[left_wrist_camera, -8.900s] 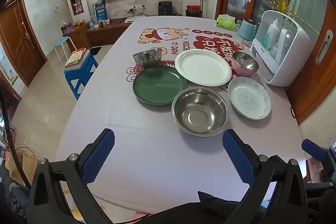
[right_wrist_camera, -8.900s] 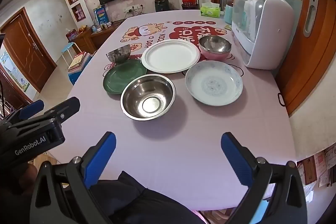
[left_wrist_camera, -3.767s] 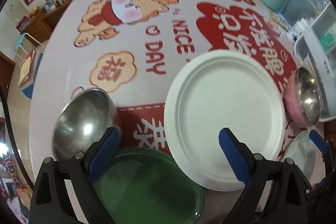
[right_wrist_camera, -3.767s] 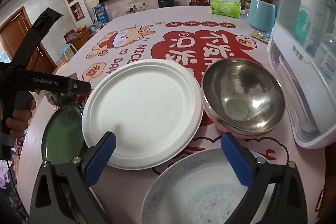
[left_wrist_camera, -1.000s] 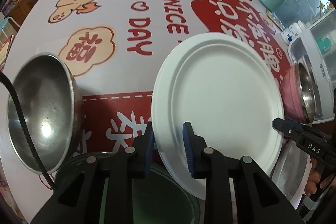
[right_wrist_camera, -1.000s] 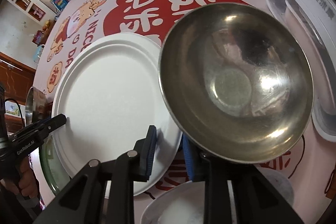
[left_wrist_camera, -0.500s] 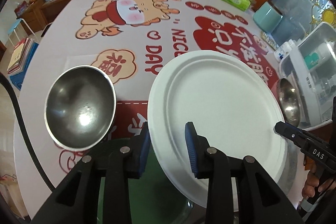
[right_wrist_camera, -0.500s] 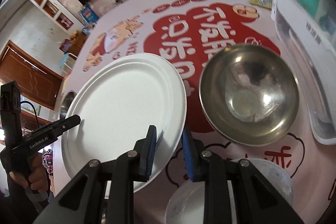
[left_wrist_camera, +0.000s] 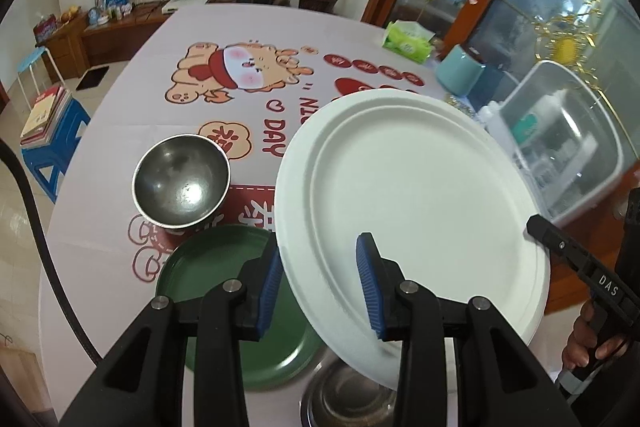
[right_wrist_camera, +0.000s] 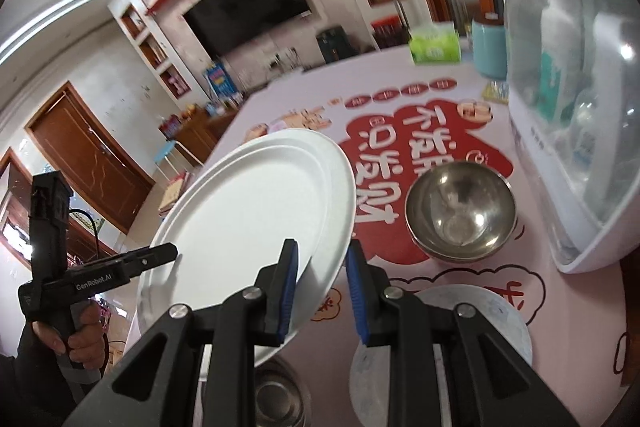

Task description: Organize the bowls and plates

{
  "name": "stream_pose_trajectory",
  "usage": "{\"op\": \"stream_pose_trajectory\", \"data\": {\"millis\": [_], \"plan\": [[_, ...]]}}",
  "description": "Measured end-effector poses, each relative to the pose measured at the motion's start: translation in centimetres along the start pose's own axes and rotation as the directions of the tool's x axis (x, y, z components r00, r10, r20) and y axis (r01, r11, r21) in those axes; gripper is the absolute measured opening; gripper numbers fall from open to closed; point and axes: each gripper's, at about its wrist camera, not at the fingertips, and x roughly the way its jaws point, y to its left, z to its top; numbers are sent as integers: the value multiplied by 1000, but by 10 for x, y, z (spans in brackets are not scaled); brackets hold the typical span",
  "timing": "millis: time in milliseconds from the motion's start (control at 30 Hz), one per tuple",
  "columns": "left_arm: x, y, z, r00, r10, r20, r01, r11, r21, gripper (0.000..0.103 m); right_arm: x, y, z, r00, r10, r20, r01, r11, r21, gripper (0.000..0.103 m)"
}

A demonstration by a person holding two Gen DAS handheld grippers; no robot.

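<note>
White plate [left_wrist_camera: 420,195] hangs tilted above the table [left_wrist_camera: 132,131], its rim between both tools: the left gripper [left_wrist_camera: 320,281] with jaws opening around one edge, the right gripper [right_wrist_camera: 320,285] narrowly clamping the other. Beneath sits a green plate [left_wrist_camera: 212,275], beyond it a steel bowl [left_wrist_camera: 181,181].
</note>
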Motion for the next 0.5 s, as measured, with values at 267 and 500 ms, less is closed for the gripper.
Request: {"op": "stream_pose_trajectory", "data": {"millis": [267, 500], "plan": [[-49, -15, -32, 999, -19, 48, 19, 1000, 7, 36, -50, 22, -21, 997, -12, 81, 18, 997, -70, 25], [-87, -25, -60, 995, -39, 91, 37, 999, 22, 37, -87, 32, -49, 993, -5, 115, 17, 995, -100, 25]]}}
